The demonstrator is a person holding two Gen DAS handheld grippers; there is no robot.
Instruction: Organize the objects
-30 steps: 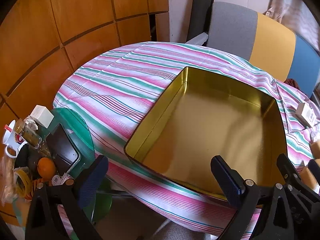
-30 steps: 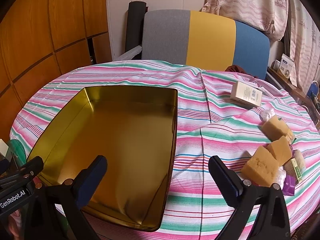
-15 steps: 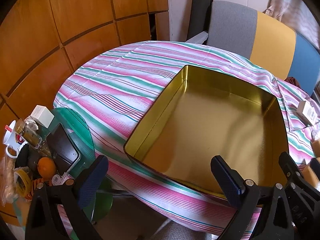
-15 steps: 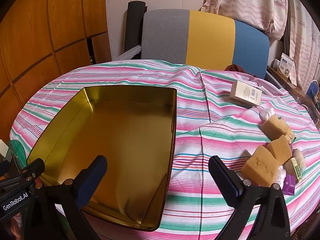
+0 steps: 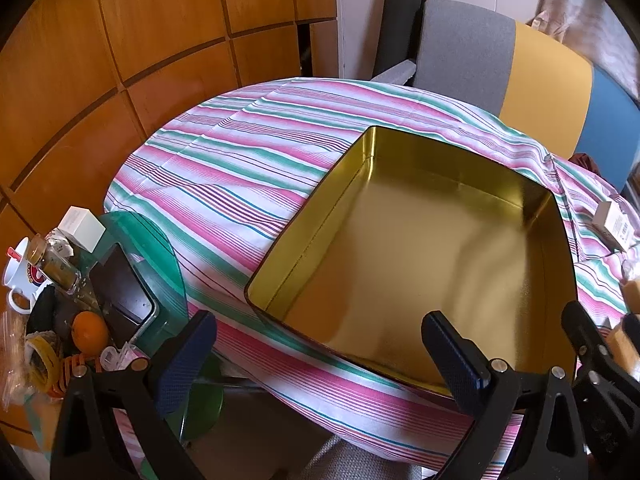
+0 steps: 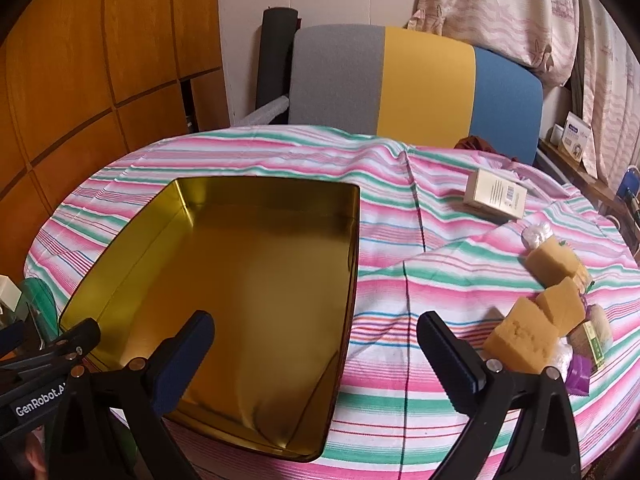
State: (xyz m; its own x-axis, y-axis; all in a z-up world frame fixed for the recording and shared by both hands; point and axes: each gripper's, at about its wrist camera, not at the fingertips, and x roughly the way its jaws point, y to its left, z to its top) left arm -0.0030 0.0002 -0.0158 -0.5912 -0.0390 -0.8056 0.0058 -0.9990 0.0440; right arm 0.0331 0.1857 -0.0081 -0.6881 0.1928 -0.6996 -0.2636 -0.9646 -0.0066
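An empty gold tin [image 5: 420,248] [image 6: 248,280] lies on the striped tablecloth. To its right sit three yellow sponge blocks [image 6: 520,334] among small wrapped items and a purple piece [image 6: 580,372]. A cream box [image 6: 496,194] [image 5: 614,226] lies farther back. My left gripper [image 5: 320,356] hangs open over the tin's near left corner. My right gripper [image 6: 316,354] is open above the tin's near right edge, holding nothing. The left gripper's body [image 6: 44,368] shows at the lower left of the right wrist view.
A chair with a grey, yellow and blue back [image 6: 412,84] stands behind the table. Left of the table a green glass side table [image 5: 140,248] carries a mug [image 5: 20,276], jar, orange [image 5: 90,330] and white box. Wood panelling lines the left wall.
Both grippers drifted slightly; the tin sits a little lower and more to the right in the left wrist view. Nothing was taken hold of or let go.
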